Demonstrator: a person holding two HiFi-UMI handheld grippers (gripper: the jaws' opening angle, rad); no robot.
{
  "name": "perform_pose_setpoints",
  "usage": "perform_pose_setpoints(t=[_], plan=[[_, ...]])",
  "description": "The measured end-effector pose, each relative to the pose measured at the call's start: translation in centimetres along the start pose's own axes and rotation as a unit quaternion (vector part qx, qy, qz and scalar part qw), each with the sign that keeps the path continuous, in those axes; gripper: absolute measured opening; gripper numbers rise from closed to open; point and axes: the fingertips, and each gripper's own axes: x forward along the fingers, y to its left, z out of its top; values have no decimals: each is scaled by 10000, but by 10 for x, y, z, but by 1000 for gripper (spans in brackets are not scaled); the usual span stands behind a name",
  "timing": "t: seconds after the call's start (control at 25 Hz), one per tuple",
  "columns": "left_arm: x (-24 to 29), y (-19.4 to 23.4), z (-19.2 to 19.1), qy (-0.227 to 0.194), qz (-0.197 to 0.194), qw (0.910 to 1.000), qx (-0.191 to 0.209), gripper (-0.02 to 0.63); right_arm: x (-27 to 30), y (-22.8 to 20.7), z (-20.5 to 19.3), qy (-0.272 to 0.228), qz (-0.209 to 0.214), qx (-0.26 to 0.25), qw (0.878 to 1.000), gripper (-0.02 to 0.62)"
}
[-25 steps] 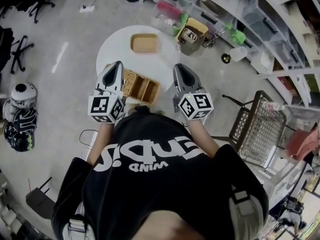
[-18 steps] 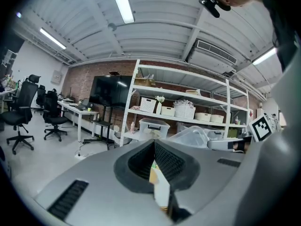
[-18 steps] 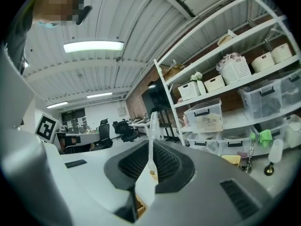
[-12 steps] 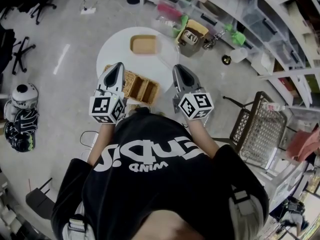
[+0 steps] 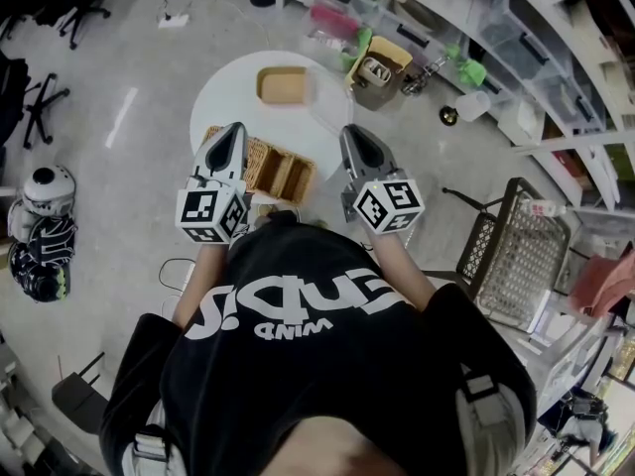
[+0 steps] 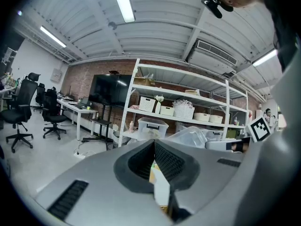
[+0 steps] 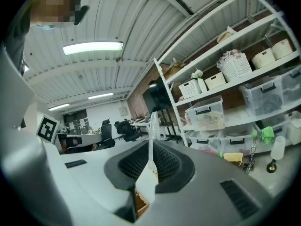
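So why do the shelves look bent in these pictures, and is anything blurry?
Right gripper view: wide-angle lens bows the shelves, corners go dark, and the thin white strip between the fingers looks soft. Left gripper view: ceiling lamp glares. Head view: floor evenly lit.

A grey polished concrete floor spreads around a round white table at 12 o'clock in the head view. White metal shelving with clear plastic bins runs from 1 to 3 o'clock. A wire-mesh basket stands at 3 o'clock, and black office chairs sit at 10 o'clock. The left gripper view shows a red brick wall, a large black screen at 9 o'clock, white desks, an air-conditioning unit at 1 o'clock and tube lights on a ribbed ceiling.
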Motion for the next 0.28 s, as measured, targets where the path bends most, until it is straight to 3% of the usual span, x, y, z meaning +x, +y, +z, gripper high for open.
perform_pose_setpoints(t=[0.28], plan=[[0,-1,0,12,-34,10000,2,0,2,1,0,25,27,17,10000,29]])
